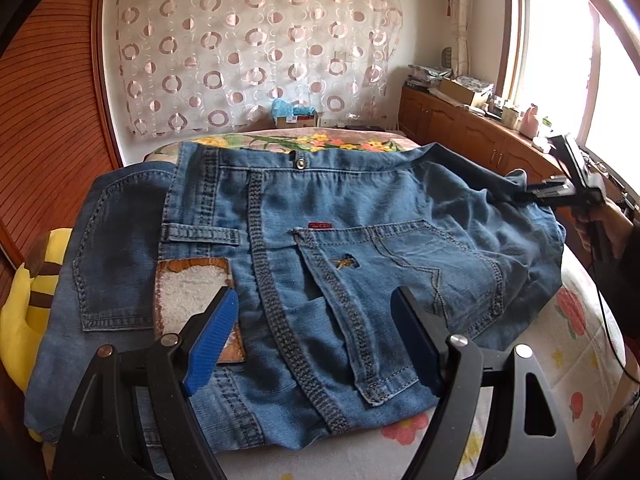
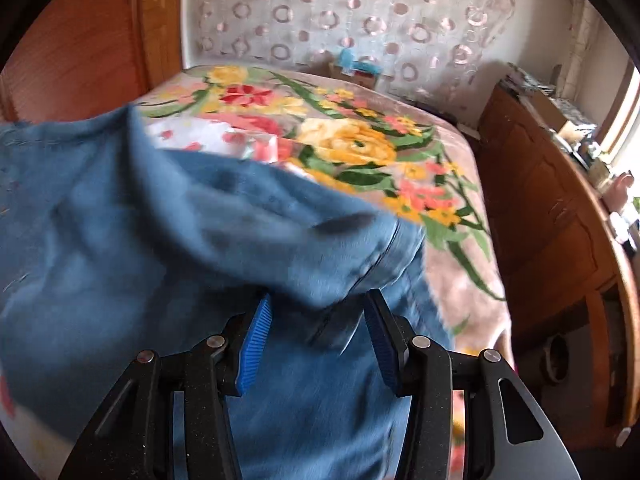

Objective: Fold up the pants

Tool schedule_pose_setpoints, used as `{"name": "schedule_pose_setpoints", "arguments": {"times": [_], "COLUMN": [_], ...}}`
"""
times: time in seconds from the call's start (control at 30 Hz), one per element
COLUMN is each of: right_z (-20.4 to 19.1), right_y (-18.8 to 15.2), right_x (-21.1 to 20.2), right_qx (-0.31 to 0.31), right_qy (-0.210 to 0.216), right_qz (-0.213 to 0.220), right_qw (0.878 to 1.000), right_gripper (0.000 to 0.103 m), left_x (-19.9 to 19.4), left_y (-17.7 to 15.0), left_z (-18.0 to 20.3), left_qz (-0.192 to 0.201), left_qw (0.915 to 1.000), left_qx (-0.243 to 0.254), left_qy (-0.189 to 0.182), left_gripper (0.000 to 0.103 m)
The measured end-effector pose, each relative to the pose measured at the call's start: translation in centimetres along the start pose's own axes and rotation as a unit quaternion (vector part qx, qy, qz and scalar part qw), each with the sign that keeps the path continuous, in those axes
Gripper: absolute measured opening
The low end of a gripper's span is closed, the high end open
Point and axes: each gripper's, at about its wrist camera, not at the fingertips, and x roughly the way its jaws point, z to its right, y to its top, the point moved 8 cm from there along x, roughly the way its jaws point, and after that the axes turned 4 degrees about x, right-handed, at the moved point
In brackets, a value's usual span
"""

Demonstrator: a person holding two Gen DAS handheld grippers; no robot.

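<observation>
Blue denim pants (image 1: 320, 220) lie folded on the bed, back pocket and leather waist patch (image 1: 192, 300) facing up. My left gripper (image 1: 314, 296) hovers open just above the near part of the pants, with nothing between its blue pads. At the far right edge a hand holds my right gripper (image 1: 516, 196), where a fold of denim rises to its tips. In the right wrist view, the right gripper (image 2: 318, 300) has a thick bunch of the pants (image 2: 160, 220) between its pads. The cloth drapes over and hides the fingertips, and the picture is blurred.
The bed has a floral blanket (image 2: 360, 148) beyond the pants and a flowered sheet (image 1: 580, 320) on the near right. A yellow plush toy (image 1: 24, 312) lies at the left edge. Wooden cabinets (image 1: 460, 128) with clutter run along the right under a window.
</observation>
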Motion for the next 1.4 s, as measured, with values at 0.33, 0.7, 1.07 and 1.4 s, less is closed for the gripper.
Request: {"name": "schedule_pose_setpoints", "arguments": {"times": [0.33,0.7,1.07,1.4], "right_z": [3.5,6.9,9.7,9.2], "right_y": [6.3,-1.8,-1.9,-2.5], "right_x": [-1.1,-2.4,0.6,-7.1], "right_qx": [0.100,0.134,0.197,0.178], "right_qy": [-0.076,-0.001,0.045,0.061], "right_qz": [0.106,0.052,0.011,0.095], "right_qw": [0.986,0.990,0.979,0.978], "right_gripper": [0.049,0.049,0.008,0.001], "left_x": [-0.4,-0.7,-0.9,-2.5], "left_y": [-0.5,-0.8,-2.1,-3.1], "left_z": [-1.2,-1.5,-3.6,-5.9], "left_qz": [-0.005,0.000,-0.011,-0.008], "left_qw": [0.9998,0.9999,0.9990,0.9977], "left_qx": [-0.001,-0.012,-0.024,-0.037], "left_qy": [0.017,0.012,0.036,0.056], "left_gripper": [0.079,0.079,0.079,0.079]}}
